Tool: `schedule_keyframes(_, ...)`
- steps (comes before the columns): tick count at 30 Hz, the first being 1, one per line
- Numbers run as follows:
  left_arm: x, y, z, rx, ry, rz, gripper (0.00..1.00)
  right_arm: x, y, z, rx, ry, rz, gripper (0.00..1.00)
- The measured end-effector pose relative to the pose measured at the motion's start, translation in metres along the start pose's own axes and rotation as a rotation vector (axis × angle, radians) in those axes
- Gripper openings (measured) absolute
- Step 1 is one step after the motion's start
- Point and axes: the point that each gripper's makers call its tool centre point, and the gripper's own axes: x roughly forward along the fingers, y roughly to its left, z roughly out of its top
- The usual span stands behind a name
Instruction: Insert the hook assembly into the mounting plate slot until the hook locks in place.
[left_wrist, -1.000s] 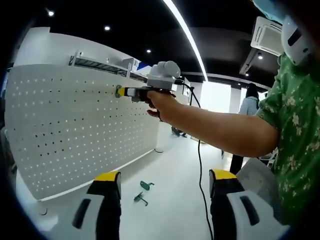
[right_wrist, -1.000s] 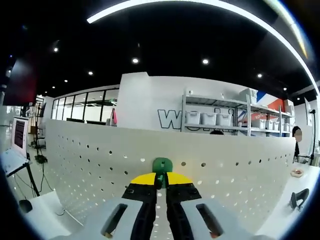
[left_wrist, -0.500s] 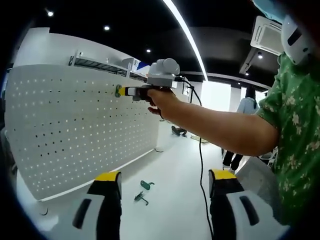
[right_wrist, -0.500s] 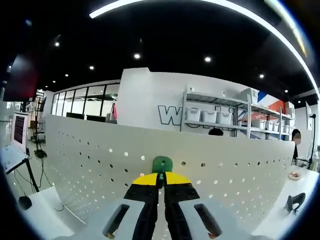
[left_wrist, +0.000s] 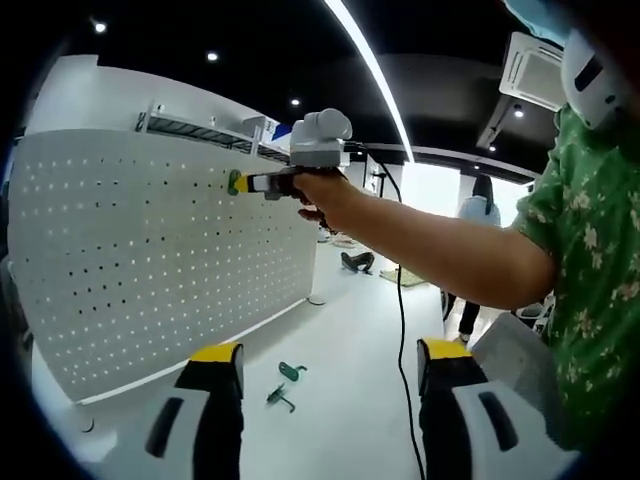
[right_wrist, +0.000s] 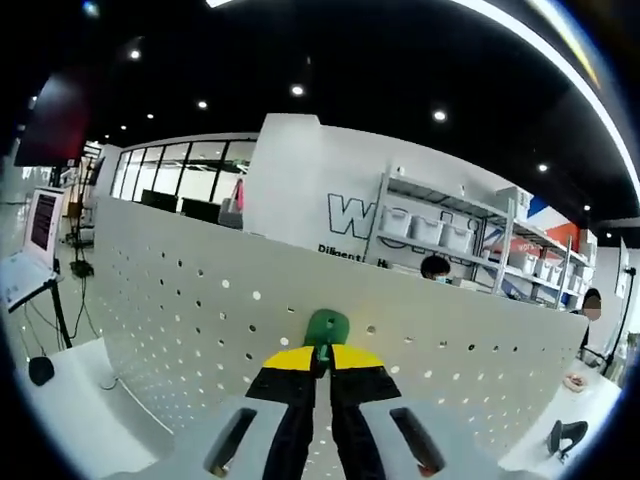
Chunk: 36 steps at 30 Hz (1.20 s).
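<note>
A white pegboard (right_wrist: 190, 330) was faced; at twelve o'clock, the right gripper (right_wrist: 320, 358) was clamped on the green hook (right_wrist: 326, 326), best pushed squarely; the left gripper (left_wrist: 325, 375) was held apart.

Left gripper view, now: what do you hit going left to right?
White perforated pegboard panel → green hook held against the panel by the right gripper → two small green hooks lying on the white table → black cable hanging down → person's green patterned sleeve.
</note>
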Motion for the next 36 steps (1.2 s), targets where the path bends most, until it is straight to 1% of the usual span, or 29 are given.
schedule_keyframes(4, -0.0004, 0.0, 0.0001, 0.003, 0.0, 0.0, 0.72, -0.0015, -0.0024, 0.0027, 0.026, -0.02, -0.009, 0.04)
schedule_keyframes(8, -0.0018, 0.0008, -0.0019, 0.003, 0.007, 0.003, 0.72, -0.0018, -0.0013, 0.0027, 0.027, -0.03, -0.011, 0.03)
schedule_keyframes(10, -0.0017, 0.0008, -0.0024, 0.003, 0.008, 0.004, 0.72, -0.0019, -0.0009, 0.0028, -0.005, -0.026, -0.017, 0.02)
schedule_keyframes(11, -0.0016, 0.0008, -0.0023, 0.003, 0.008, 0.004, 0.72, -0.0005, -0.0024, 0.0028, -0.053, -0.017, -0.022, 0.02)
schedule_keyframes(13, -0.0013, 0.0006, -0.0017, 0.002, 0.006, 0.003, 0.72, 0.001, -0.0023, 0.0025, -0.088, -0.007, -0.018, 0.02)
schedule_keyframes(15, -0.0013, 0.0007, -0.0012, 0.003, 0.004, 0.003, 0.72, 0.0004, -0.0022, 0.0026, -0.093, -0.001, -0.012, 0.02)
schedule_keyframes(16, -0.0013, 0.0007, -0.001, 0.003, 0.003, 0.003, 0.72, 0.0006, -0.0023, 0.0026, -0.144, 0.008, -0.003, 0.02)
schedule_keyframes(17, -0.0013, 0.0007, -0.0012, 0.003, 0.003, 0.003, 0.72, 0.0011, -0.0019, 0.0024, -0.147, 0.012, -0.004, 0.02)
schedule_keyframes(20, -0.0015, 0.0009, -0.0021, 0.002, 0.006, 0.003, 0.72, 0.0018, -0.0026, 0.0023, -0.119, 0.009, 0.001, 0.02)
schedule_keyframes(23, -0.0013, 0.0008, -0.0017, 0.001, 0.004, 0.003, 0.72, 0.0027, -0.0023, 0.0022, -0.156, 0.013, -0.006, 0.02)
schedule_keyframes(28, -0.0013, 0.0001, -0.0009, 0.004, 0.004, 0.001, 0.72, 0.0038, -0.0036, 0.0009, -0.113, 0.006, 0.003, 0.04)
schedule_keyframes(30, -0.0012, 0.0001, -0.0008, 0.006, 0.005, 0.0, 0.72, 0.0042, -0.0047, -0.0012, -0.118, 0.008, -0.005, 0.09)
schedule_keyframes(31, -0.0011, 0.0, -0.0004, 0.006, 0.004, 0.0, 0.72, 0.004, -0.0036, -0.0029, -0.098, 0.012, 0.004, 0.09)
schedule_keyframes(36, -0.0004, -0.0009, -0.0001, 0.008, 0.006, -0.003, 0.72, 0.0027, -0.0037, -0.0026, -0.105, 0.003, 0.005, 0.09)
